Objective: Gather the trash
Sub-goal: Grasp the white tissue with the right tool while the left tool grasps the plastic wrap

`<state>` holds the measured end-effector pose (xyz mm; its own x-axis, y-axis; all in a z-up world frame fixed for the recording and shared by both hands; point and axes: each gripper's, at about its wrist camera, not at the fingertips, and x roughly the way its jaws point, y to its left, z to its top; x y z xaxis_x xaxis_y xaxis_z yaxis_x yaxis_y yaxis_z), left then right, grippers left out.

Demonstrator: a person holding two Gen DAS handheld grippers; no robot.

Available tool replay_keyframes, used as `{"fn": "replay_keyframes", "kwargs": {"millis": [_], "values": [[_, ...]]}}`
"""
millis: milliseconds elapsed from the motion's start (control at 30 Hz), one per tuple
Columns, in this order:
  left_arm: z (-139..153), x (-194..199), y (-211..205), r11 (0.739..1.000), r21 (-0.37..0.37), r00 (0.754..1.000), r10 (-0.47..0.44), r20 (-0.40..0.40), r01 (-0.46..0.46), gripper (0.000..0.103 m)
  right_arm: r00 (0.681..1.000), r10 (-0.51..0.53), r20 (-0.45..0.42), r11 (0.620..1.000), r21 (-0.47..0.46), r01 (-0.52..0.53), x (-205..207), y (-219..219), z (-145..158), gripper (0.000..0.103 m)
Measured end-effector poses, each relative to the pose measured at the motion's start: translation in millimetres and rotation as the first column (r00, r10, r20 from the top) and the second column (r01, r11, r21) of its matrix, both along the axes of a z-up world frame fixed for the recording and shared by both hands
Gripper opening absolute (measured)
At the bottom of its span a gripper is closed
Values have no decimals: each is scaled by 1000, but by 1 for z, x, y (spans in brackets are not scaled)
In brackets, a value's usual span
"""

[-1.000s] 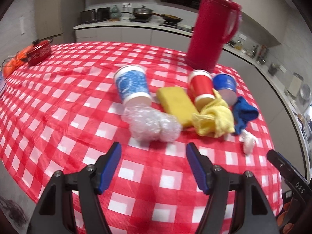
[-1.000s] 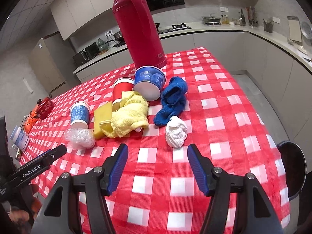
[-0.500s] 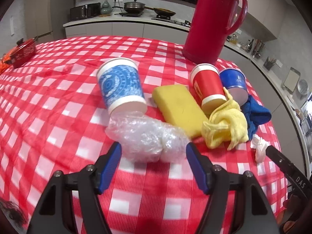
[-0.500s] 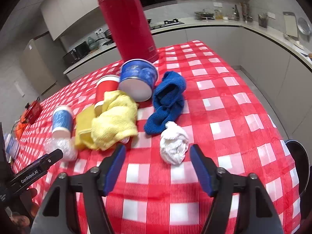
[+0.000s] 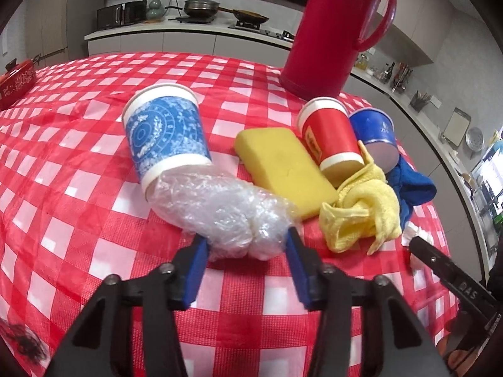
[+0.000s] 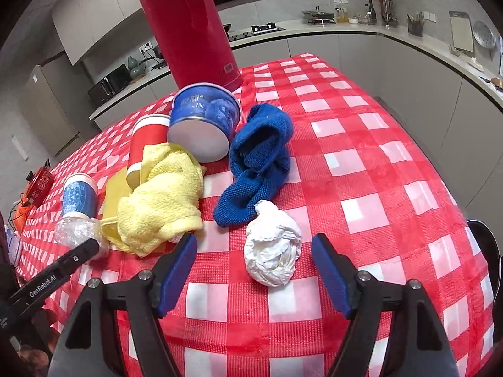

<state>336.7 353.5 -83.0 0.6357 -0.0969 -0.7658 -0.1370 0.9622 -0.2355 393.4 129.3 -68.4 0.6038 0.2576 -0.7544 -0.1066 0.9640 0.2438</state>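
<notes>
Kitchen, red-check table (image 5: 78,188), red thermos (image 5: 333,31) as my landmark. In 1 s I've brought both claws in: left claw (image 5: 245,245) apart, now straddling the plastic wrap ball (image 5: 226,216), well in front of thermos by the blue-white cup (image 5: 166,135). Right claw (image 6: 254,257) apart, tissue wad (image 6: 272,251) now betw. its fingers, in front of thermos past the blue cloth (image 6: 257,163); both look ready to close, I reckon.

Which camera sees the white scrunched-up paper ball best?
The right wrist view. The white crumpled paper ball lies whole and close on the red checked tablecloth, between the open right gripper fingers. The left wrist view shows only a small white scrap at the far right, partly hidden by the other gripper.
</notes>
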Motion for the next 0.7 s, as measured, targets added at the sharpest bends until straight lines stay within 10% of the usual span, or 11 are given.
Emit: {"fn": "replay_keyframes", "kwargs": {"millis": [100, 700], "values": [[2, -3, 0, 1000, -12, 1000, -6, 6, 6, 41, 1000, 13, -12, 1000, 7, -13, 1, 1, -3, 39], [27, -29, -20, 999, -4, 998, -48, 34, 48, 37, 999, 25, 21, 1000, 16, -26, -28, -12, 21, 36]]}}
